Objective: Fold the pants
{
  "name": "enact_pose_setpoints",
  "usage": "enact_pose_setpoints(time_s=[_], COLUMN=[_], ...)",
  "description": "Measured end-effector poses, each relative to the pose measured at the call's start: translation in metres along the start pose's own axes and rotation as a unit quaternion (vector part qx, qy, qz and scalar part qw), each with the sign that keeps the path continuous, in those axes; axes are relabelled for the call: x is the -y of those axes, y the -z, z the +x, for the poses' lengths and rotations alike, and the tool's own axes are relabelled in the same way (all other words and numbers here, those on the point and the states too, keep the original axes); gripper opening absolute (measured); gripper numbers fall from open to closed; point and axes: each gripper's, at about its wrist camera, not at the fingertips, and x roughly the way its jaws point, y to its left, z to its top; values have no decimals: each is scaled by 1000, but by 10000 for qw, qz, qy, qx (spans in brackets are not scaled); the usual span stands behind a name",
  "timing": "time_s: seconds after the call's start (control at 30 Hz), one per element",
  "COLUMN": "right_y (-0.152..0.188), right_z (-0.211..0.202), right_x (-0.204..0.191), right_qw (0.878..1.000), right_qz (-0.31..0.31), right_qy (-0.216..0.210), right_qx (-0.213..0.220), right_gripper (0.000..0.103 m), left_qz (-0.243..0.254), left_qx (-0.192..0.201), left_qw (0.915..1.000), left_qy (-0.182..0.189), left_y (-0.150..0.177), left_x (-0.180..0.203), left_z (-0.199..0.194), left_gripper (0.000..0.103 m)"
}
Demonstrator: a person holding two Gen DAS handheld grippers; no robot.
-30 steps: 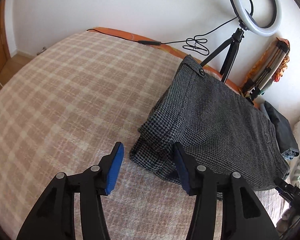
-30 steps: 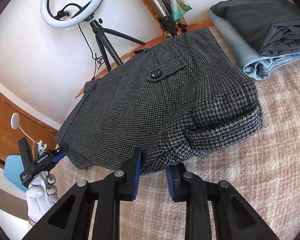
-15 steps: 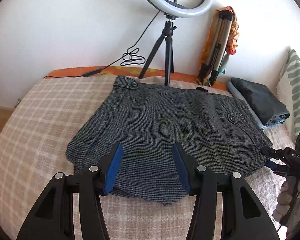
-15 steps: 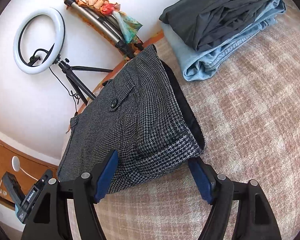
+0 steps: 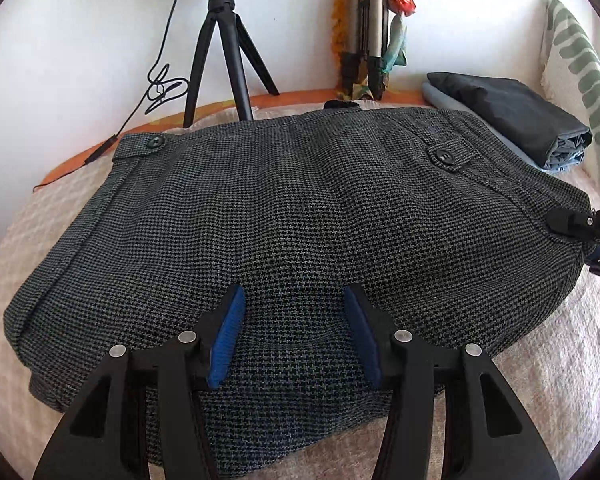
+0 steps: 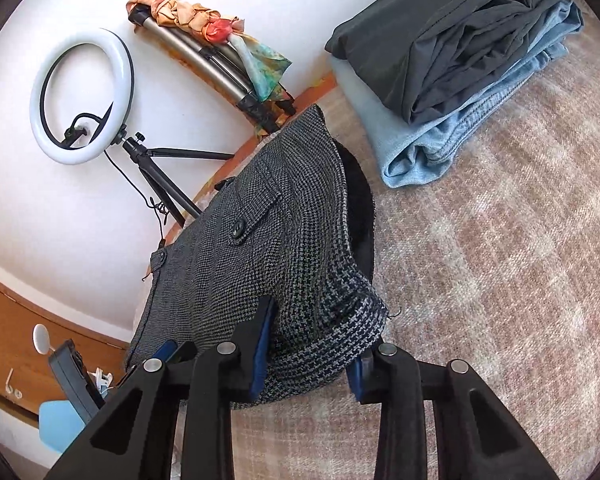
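The grey houndstooth pants (image 5: 300,208) lie folded into a wide stack on the checked bedspread (image 5: 560,360). My left gripper (image 5: 294,332) is open, its blue pads spread just above the near part of the stack. My right gripper (image 6: 312,344) is open with its jaws either side of the stack's right-hand corner (image 6: 340,320); the right pad is partly hidden behind the cloth. The right gripper also shows at the right edge of the left wrist view (image 5: 592,232).
A folded pile of dark and light-blue clothes (image 6: 460,60) lies on the bed beyond the pants. A ring light on a tripod (image 6: 80,96) and a folded stand (image 5: 364,40) are by the wall. A striped pillow (image 5: 588,80) is at the right.
My right gripper opened from nearly shut and now straddles the corner of the stack. My left gripper swung round from the stack's side and moved in over it, staying open.
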Motion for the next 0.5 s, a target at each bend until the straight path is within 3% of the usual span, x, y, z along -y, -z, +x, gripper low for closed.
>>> enact_pose_setpoints(time_s=[0.1, 0.37, 0.5], right_y=[-2, -12, -14], right_z=[-5, -15, -16], right_x=[-17, -44, -49], right_qw=[9992, 9966, 9961], right_qz=[-330, -701, -748], right_qy=[174, 254, 290], right_qx=[151, 349, 380], right_gripper=[25, 24, 24], left_qz=[95, -32, -307], left_qx=[-59, 395, 131], left_qw=[9999, 9992, 9993], left_qy=[-51, 13, 181], left_y=[-4, -46, -54], left_x=[1, 4, 4], left_z=[-5, -19, 8], left_gripper=[51, 51, 51])
